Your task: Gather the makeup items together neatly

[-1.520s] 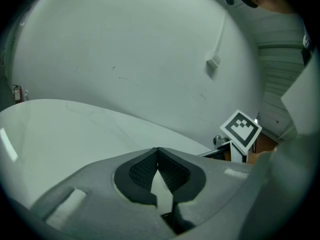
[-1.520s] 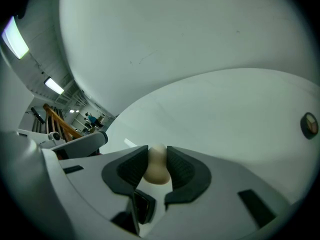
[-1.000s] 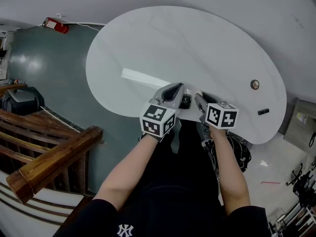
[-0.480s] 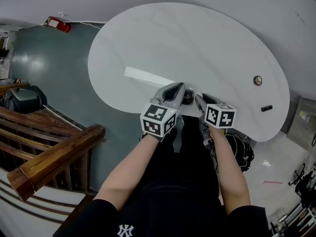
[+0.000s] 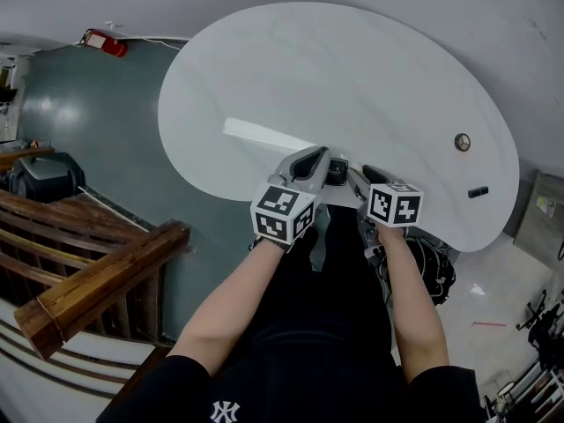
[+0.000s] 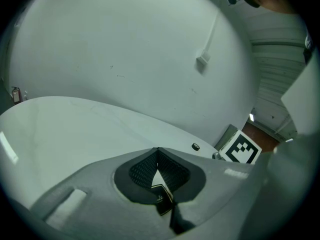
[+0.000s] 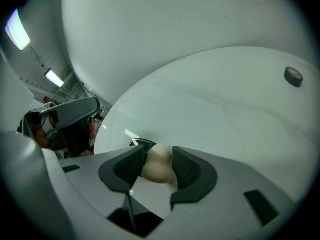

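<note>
Right gripper view, fingers (image 7: 186, 169) opening, sponge (image 7: 158, 165) between

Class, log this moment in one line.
right gripper: jaws just opening, beige egg-shaped makeup sponge between them | left gripper: jaws together | place: near edge of white oval table

The white oval table (image 5: 370, 77) is smooth and shiny. The cream egg-shaped sponge (image 7: 158, 164) looks soft and matt. The brown wooden rail (image 5: 97, 280) is glossy.

A white NY logo (image 5: 223, 410) marks the person's black shirt (image 5: 291, 386).
</note>
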`<state>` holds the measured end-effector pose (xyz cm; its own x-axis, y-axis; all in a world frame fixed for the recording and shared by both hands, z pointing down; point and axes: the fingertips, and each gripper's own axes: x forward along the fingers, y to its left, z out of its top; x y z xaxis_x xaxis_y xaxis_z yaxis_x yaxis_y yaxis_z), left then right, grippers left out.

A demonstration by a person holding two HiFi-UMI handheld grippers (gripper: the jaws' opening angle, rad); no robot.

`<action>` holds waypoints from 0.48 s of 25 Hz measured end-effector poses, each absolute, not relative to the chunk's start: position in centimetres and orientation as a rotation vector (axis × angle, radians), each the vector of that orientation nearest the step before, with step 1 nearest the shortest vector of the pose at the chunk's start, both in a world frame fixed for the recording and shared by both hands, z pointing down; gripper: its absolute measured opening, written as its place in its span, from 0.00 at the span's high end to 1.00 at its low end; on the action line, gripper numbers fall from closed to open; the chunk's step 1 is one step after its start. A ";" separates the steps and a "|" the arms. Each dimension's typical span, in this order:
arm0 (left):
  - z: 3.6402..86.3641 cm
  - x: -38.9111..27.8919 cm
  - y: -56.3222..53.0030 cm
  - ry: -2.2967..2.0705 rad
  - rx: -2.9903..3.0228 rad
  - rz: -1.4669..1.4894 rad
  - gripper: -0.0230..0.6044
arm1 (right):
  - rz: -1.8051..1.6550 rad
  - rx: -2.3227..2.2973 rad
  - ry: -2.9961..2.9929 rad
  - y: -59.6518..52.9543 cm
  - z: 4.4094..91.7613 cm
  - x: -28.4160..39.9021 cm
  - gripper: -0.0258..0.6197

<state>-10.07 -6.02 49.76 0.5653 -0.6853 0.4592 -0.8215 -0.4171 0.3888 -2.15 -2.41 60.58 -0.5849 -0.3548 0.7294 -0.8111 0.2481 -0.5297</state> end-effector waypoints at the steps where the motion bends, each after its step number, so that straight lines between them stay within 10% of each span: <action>1: 49.7 -10.1 -6.0 -1.200 2.220 0.306 0.95 | 1.298 1.061 -2.061 -2.4 60.4 -2.2 0.68; 12: 48.4 -9.6 -6.1 -1.170 2.261 0.289 0.95 | 1.240 1.151 -2.092 -3.1 57.1 -0.8 0.68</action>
<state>-9.63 -6.08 48.43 0.5936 -0.6785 0.4327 -0.8019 -0.4538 0.3885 -0.78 -3.07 57.07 -0.5524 -0.4309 0.7135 -0.8328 0.2491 -0.4943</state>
